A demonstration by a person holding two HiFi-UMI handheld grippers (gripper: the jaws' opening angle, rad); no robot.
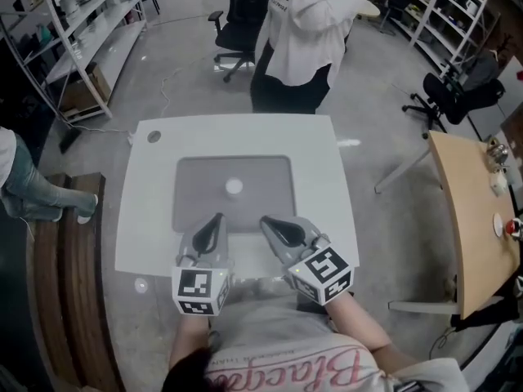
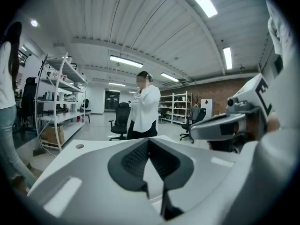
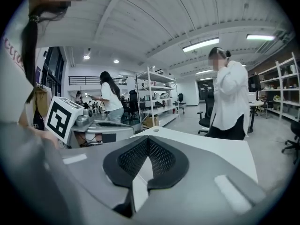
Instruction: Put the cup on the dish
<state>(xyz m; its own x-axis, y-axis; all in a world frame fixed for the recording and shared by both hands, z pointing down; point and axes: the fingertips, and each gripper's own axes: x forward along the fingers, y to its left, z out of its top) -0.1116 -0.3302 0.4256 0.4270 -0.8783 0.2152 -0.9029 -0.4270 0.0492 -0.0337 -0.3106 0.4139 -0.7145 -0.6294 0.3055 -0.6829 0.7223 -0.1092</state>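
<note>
The bench [image 1: 319,162] is showing plain white under a flat grey mat [image 1: 196,178] that is carrying a small white round thing [image 1: 234,188], and the floor [image 1: 384,96] around is looking pale grey. The left gripper [image 1: 219,219] and right gripper [image 1: 266,221] are wearing light grey shells with black mesh-patterned pads on the jaws, while the left marker cube [image 1: 200,291] and right marker cube [image 1: 325,272] are displaying black squares on white. On the far side a person [image 1: 306,31] is wearing a white top over dark trousers beside a black chair [image 1: 241,15], and at the right a table [image 1: 466,211] is showing tan wood.
</note>
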